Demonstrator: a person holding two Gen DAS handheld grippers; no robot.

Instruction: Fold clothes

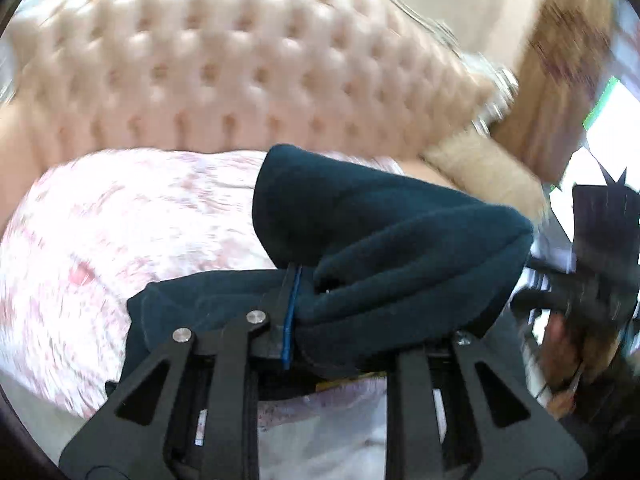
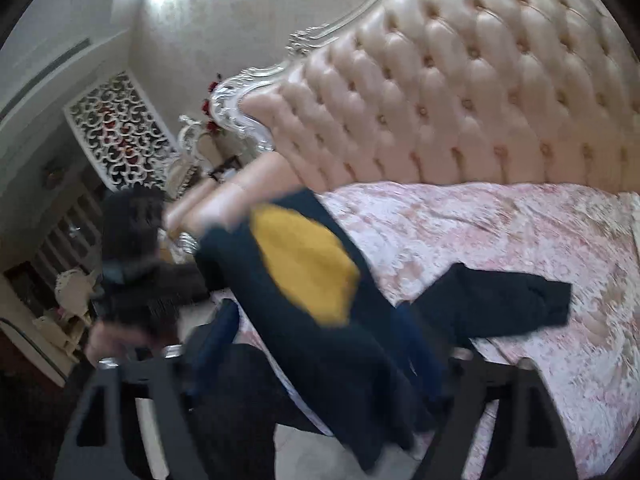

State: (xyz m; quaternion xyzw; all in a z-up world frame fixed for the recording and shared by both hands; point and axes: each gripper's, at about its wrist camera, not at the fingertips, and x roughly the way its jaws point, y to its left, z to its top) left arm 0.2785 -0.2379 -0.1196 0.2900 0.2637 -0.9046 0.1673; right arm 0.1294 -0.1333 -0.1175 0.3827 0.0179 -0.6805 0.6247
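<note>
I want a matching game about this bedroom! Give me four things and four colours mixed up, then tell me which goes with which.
Things:
1. headboard
2. bedspread
3. garment held in the left tongs
4. patch on the garment, seen from the right tongs' camera

Colours:
A. yellow
B. dark teal-navy
C. pale peach, tufted with buttons
D. pink and white pattern

Pairs: 1-C, 2-D, 3-B, 4-A
</note>
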